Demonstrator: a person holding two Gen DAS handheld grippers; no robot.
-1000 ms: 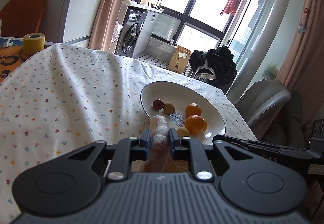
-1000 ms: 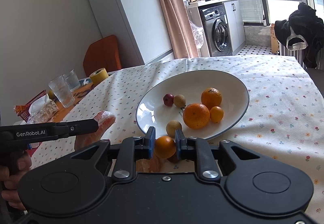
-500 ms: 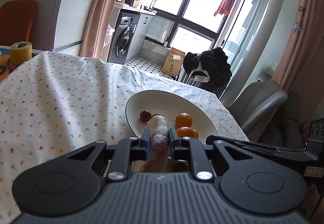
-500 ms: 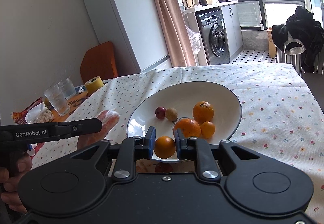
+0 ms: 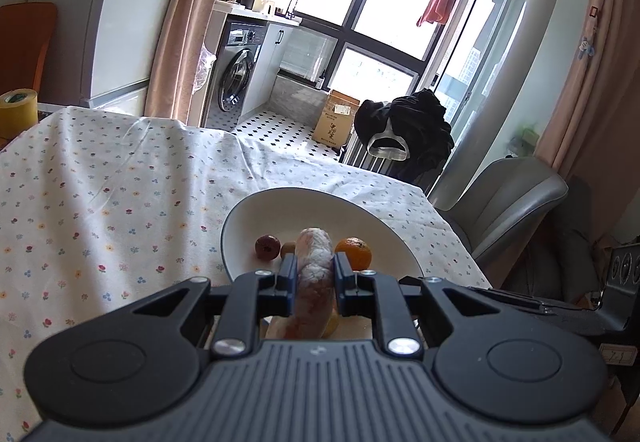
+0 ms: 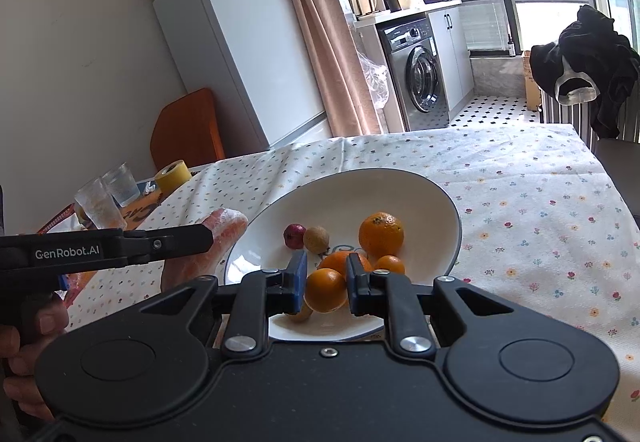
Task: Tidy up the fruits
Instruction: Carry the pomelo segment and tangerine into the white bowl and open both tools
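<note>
You had five fruits already on the plate (image 6: 448, 202); your right gripper (image 6: 326, 284) was clenched on a small orange (image 6: 325, 290) above it, and your left gripper (image 5: 314, 276) gripped a film-wrapped carrot (image 5: 314, 266) near the rim, both unplaced
</note>
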